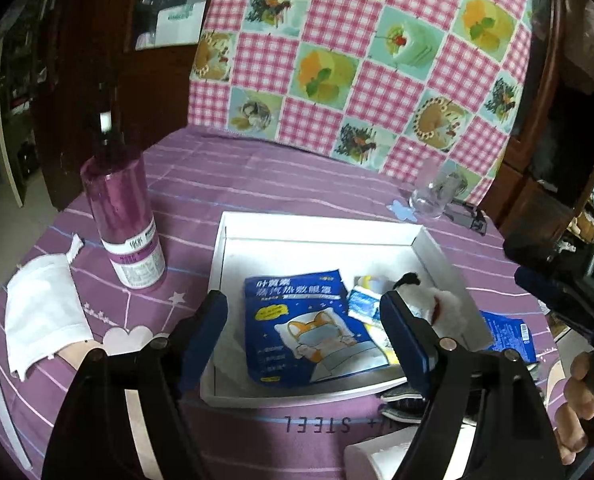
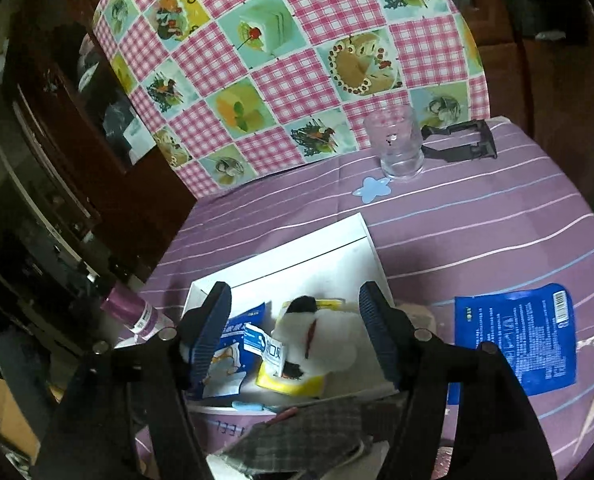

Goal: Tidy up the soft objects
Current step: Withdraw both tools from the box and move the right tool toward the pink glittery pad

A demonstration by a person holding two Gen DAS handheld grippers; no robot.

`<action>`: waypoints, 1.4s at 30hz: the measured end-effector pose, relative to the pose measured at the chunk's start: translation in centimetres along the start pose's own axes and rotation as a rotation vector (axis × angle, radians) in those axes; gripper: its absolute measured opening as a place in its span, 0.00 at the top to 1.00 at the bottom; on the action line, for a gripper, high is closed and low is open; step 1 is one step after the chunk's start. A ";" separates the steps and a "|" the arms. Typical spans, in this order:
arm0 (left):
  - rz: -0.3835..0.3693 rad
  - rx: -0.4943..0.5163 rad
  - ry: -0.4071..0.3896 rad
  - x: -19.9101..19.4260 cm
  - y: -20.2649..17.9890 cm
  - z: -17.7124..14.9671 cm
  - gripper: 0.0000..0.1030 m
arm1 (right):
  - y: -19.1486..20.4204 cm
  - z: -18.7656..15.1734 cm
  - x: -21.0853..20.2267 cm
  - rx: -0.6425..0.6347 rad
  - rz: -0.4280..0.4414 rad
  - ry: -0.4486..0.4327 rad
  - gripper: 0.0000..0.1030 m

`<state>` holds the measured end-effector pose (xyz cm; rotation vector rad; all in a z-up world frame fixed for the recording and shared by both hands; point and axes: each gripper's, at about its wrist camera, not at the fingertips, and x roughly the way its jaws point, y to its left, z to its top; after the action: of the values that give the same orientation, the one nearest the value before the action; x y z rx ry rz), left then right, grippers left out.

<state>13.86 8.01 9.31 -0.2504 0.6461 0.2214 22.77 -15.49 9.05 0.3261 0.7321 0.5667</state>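
Note:
A white shallow box point(image 1: 317, 224) point(image 2: 329, 240) sits on the purple striped tablecloth. Inside lie a blue eye-mask packet point(image 1: 309, 328), small tissue packs point(image 1: 363, 304) point(image 2: 289, 384) and a white-and-black plush toy point(image 1: 437, 304) point(image 2: 325, 340). My left gripper point(image 1: 305, 316) hovers open over the box's near edge with nothing between its fingers. My right gripper point(image 2: 295, 306) is open just above the plush toy, its pads clear of it. A second blue packet point(image 2: 513, 340) point(image 1: 509, 336) lies on the cloth right of the box. A white fabric piece point(image 1: 45, 316) lies at the left.
A purple bottle point(image 1: 125, 216) stands left of the box. A clear glass point(image 2: 399, 144) point(image 1: 433, 196) and a black clip point(image 2: 461, 140) stand at the back right. Grey plaid cloth point(image 2: 309, 432) lies at the box's near edge. A checked backdrop point(image 1: 357, 60) rises behind.

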 end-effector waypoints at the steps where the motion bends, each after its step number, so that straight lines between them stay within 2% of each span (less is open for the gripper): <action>1: 0.004 0.011 -0.017 -0.5 -0.4 0.0 0.23 | 0.2 0.0 -0.3 -0.006 -0.001 0.003 0.35; 3: 0.001 0.025 -0.036 -1.2 -1.0 0.0 0.23 | 0.6 0.0 -0.9 -0.037 -0.017 0.012 0.35; 8: -0.038 0.085 -0.037 -3.0 -2.9 -0.5 0.23 | 1.6 -0.3 -4.1 -0.177 -0.129 -0.020 0.35; 12: -0.038 0.151 -0.062 -4.7 -4.0 -1.8 0.23 | 1.4 -1.3 -6.5 -0.256 -0.163 -0.030 0.35; 16: -0.071 0.169 -0.059 -5.8 -4.3 -3.3 0.23 | 0.3 -2.8 -8.0 -0.276 -0.203 -0.018 0.35; 21: -0.085 0.176 -0.047 -6.6 -4.1 -4.9 0.23 | -1.6 -4.9 -9.8 -0.263 -0.256 -0.066 0.35; 27: -0.132 0.214 -0.047 -8.0 -4.2 -7.0 0.23 | -2.7 -8.4 -11.0 -0.324 -0.297 -0.062 0.35; 30: -0.169 0.223 -0.046 -8.5 -4.4 -7.7 0.23 | -3.2 -9.6 -11.1 -0.320 -0.294 -0.040 0.35; 37: -0.201 0.197 -0.032 -8.0 -3.9 -8.9 0.23 | -4.9 -11.4 -10.5 -0.242 -0.304 0.024 0.35; 39: -0.208 0.183 -0.025 -7.7 -3.6 -9.2 0.23 | -5.1 -11.6 -10.2 -0.235 -0.288 0.057 0.35; 42: -0.210 0.180 -0.014 -7.5 -3.4 -9.6 0.23 | -4.9 -11.8 -10.4 -0.233 -0.249 0.063 0.39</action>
<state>3.57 0.98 7.15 -0.1416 0.6166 -0.0364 9.98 -24.56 3.95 0.0003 0.7459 0.4219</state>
